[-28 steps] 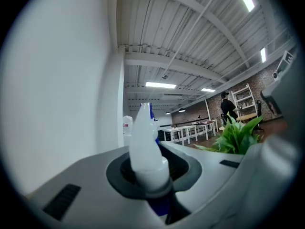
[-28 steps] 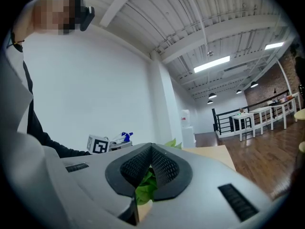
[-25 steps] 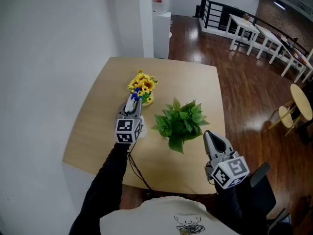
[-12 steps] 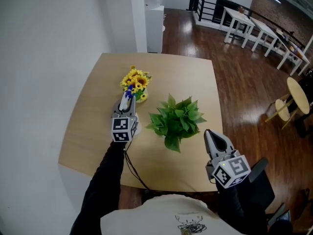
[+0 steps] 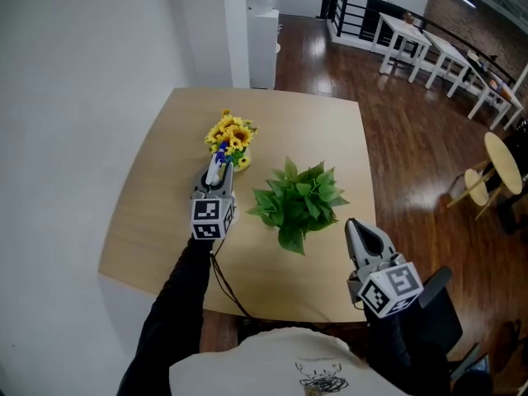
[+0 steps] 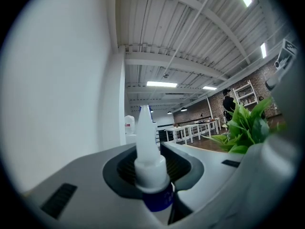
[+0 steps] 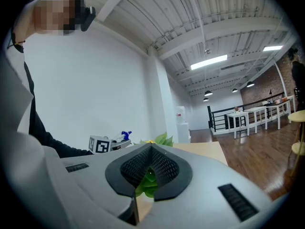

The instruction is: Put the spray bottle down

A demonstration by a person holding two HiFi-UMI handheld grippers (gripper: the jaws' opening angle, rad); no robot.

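Observation:
The spray bottle, white with a blue collar, stands upright on the wooden table just in front of the yellow flowers. My left gripper is level around it. Its jaws are opening, and the bottle's neck rises in the hollow between them with dark pad showing on both sides. My right gripper hangs over the table's near right edge. It is shut with nothing in it, and only green leaves show through the hollow of its pads.
A leafy green plant stands in the middle of the table, between the two grippers. A white wall runs along the left. White tables and a round stool stand on the dark wood floor to the right.
The head view has shifted a little, so the table sits slightly further left. Both grippers and the bottle keep their places relative to the flowers and plant.

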